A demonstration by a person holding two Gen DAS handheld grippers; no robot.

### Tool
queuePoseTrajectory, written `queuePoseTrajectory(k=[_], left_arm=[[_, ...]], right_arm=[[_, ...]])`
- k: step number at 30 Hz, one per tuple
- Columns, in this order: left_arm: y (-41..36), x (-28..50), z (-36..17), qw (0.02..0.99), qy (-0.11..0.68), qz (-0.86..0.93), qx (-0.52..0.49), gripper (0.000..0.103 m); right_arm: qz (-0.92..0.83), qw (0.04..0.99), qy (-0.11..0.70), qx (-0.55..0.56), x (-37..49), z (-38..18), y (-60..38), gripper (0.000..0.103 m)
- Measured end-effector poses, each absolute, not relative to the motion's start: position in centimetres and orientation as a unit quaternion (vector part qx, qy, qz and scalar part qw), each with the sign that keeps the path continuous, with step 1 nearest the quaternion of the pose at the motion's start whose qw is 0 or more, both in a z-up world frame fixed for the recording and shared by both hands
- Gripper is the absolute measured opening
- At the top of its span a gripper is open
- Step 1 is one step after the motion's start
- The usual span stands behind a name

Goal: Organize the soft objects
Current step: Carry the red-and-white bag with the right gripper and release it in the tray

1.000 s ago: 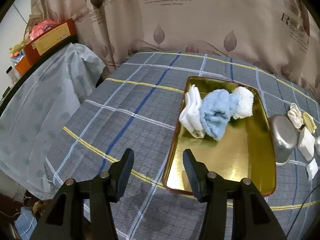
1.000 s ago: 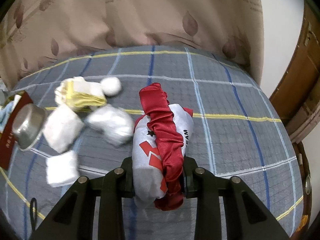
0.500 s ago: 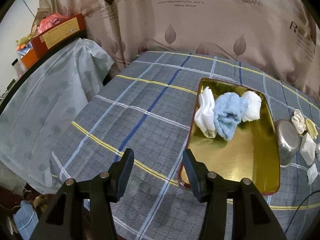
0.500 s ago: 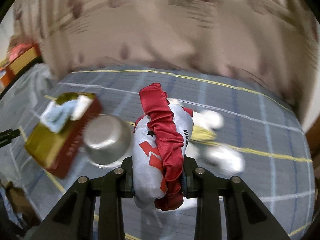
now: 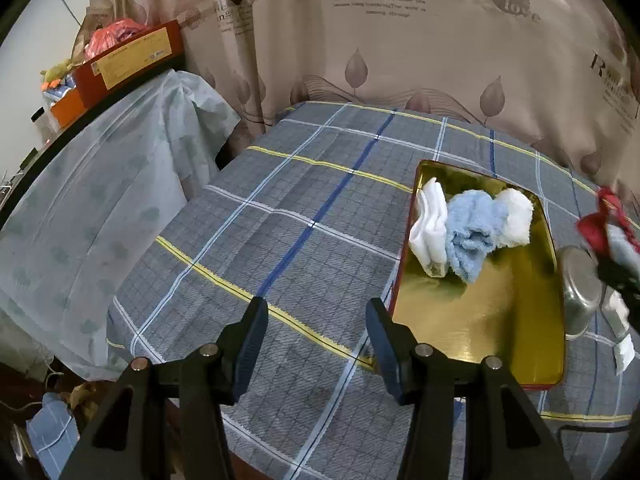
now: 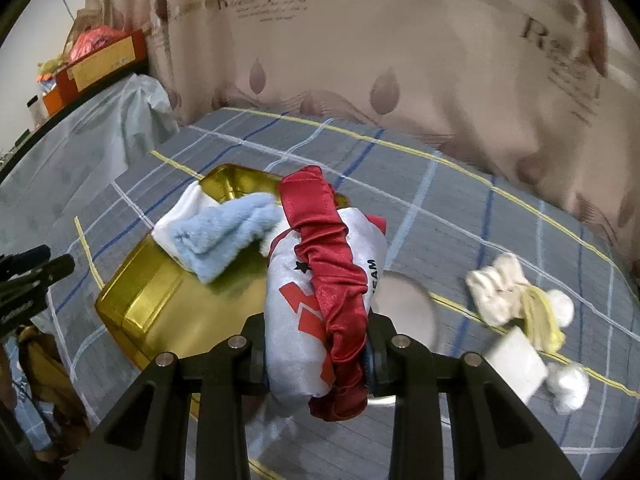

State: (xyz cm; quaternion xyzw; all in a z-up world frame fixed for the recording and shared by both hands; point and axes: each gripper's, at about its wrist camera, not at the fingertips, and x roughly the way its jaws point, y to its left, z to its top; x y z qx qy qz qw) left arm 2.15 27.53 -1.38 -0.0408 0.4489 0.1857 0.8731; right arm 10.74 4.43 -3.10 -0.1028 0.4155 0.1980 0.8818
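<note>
My right gripper (image 6: 316, 344) is shut on a rolled red and white satin cloth (image 6: 324, 280) and holds it above the table beside the gold tray (image 6: 136, 300). The cloth also shows at the right edge of the left wrist view (image 5: 608, 232). The gold tray (image 5: 480, 320) holds a white cloth (image 5: 430, 232), a light blue fluffy towel (image 5: 472, 236) and a white fluffy towel (image 5: 516, 216). My left gripper (image 5: 316, 320) is open and empty above the checked tablecloth, left of the tray's near corner.
An upturned metal bowl (image 5: 580, 292) sits right of the tray. White and yellow cloths (image 6: 516, 296) and white folded pieces (image 6: 520, 360) lie on the table's right side. A covered shelf (image 5: 80, 200) stands left. A curtain (image 5: 400, 40) hangs behind.
My right gripper has swung left with the red and white cloth, from the loose cloths to the tray. My left gripper has drawn back and left, away from the tray.
</note>
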Motion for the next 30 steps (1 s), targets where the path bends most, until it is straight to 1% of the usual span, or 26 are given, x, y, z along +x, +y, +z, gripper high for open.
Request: queuePoseTrajectory(k=[11,17,20,22,24,26,27,28,30], left_arm=[[28.8,1.7,-0.6,0.874,0.442,0.19,-0.064,0.052],[29.0,1.8,-0.8,0.872,0.447,0.188,-0.069,0.052],[29.1,1.8,-0.8,0.871,0.448,0.186,-0.071,0.052],[29.2,1.8,-0.9,0.871,0.449,0.185,-0.071,0.052],[29.1,1.8,-0.8,0.871,0.45,0.183,-0.072,0.052],[29.1,1.8,-0.9,0.87,0.451,0.183,-0.072,0.052],[29.1,1.8,-0.9,0.87,0.451,0.184,-0.072,0.052],[29.1,1.9,-0.9,0.87,0.452,0.184,-0.073,0.052],[29.1,2.0,-1.0,0.869,0.453,0.185,-0.072,0.052]], right_arm=[[0.195,0.864,0.442,-0.145,12.5,-5.8,10.7,0.03],[0.188,0.852,0.469,-0.134,13.7,-7.8,12.1,0.03],[0.187,0.848,0.475,-0.142,14.1,-8.5,12.9,0.031],[0.19,0.844,0.479,-0.146,14.1,-8.9,13.2,0.041],[0.19,0.846,0.476,-0.149,13.9,-8.8,13.2,0.044],[0.195,0.849,0.466,-0.151,13.6,-8.4,13.3,0.055],[0.192,0.853,0.461,-0.154,13.4,-8.1,13.2,0.067],[0.19,0.856,0.455,-0.155,13.3,-7.8,13.1,0.074],[0.197,0.86,0.445,-0.153,12.9,-7.1,12.9,0.075]])
